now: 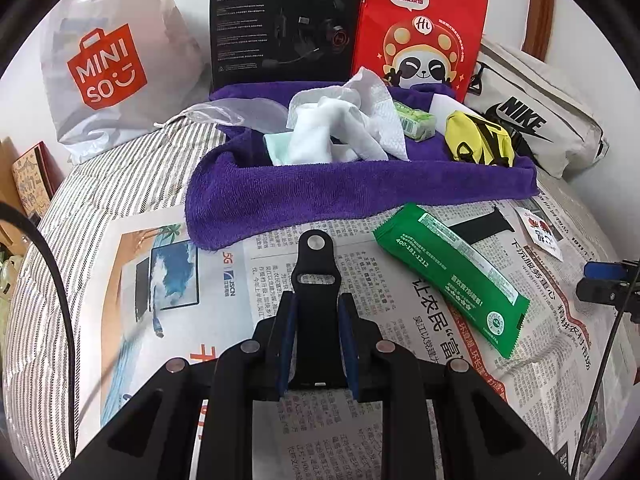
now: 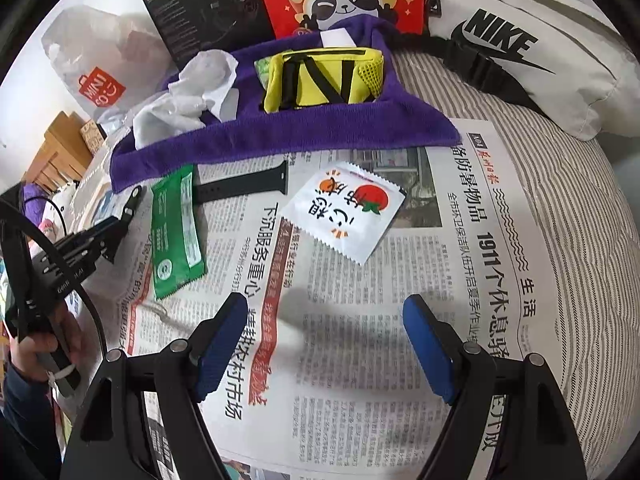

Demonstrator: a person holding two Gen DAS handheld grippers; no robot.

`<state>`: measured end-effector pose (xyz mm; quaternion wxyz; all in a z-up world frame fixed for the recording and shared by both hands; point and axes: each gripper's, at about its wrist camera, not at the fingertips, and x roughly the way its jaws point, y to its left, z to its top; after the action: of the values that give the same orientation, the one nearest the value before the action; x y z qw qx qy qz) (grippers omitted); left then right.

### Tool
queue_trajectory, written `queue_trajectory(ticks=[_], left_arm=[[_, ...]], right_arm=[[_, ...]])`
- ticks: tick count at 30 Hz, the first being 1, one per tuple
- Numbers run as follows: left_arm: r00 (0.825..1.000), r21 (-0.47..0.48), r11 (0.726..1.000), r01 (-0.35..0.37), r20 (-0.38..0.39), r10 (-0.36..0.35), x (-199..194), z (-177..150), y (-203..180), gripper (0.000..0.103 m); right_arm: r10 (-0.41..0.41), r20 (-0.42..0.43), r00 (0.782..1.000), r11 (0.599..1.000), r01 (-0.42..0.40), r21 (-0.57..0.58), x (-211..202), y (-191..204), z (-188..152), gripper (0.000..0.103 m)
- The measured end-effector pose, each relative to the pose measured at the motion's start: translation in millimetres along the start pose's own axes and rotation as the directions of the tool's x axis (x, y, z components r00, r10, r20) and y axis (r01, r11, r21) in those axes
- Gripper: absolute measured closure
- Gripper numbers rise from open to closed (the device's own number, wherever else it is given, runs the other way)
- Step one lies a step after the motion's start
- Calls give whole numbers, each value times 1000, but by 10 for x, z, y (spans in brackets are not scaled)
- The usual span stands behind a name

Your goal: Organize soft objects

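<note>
Both fingers of my left gripper [image 1: 316, 312] pinched a black strap piece [image 1: 316, 268], its rounded end with a metal stud sticking out ahead over the newspaper [image 1: 280, 420]. My right gripper [image 2: 325, 312] hung with its blue pads [image 2: 222, 344] spread wide apart and nothing between them, above the same newspaper.

A purple towel [image 1: 352, 192] lay bunched at the far edge of the paper, its front fold raised like a low wall. On it sat crumpled white tissues [image 1: 344, 128], a small green pack [image 1: 414, 120] just beside them, and a yellow pouch [image 2: 324, 80] with black straps at the right end. A clear plastic bag [image 1: 236, 110] lay at the towel's left.

A green wipes pack [image 1: 452, 280] rested flat on the paper, near the towel's front edge. A second black strap [image 2: 244, 188] lay between the wipes pack and the towel, one end tucked behind the pack. A white sachet [image 2: 346, 212] with an orange-and-red print lay on the paper to the right of the strap, apart from it.

Behind the towel stood a black headset box [image 1: 288, 24] and a red panda bag [image 1: 420, 32], with a Miniso bag [image 1: 108, 68] to the left and a white Nike bag [image 2: 532, 48] on the striped bedding [image 2: 568, 208] to the right.
</note>
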<state>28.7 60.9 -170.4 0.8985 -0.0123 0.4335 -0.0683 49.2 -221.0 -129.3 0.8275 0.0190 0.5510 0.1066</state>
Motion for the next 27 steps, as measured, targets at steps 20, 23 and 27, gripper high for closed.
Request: queue_trajectory(ticks=[20,23,27], left_arm=[[1000,20,1000,-20,-2,20,7,-7,-52,81],[1000,20,1000,-20,-1,20,8,1,-44,80],[1000,24,999,-27,-1,27,9,1,-55,80]], right_arm=[[-93,69,993,991,100,-93,305,67,244,23],[-123,75,990,982,132,-132,398,138,268,23],[-124,113,986,984,137,-115,447,129,323,23]])
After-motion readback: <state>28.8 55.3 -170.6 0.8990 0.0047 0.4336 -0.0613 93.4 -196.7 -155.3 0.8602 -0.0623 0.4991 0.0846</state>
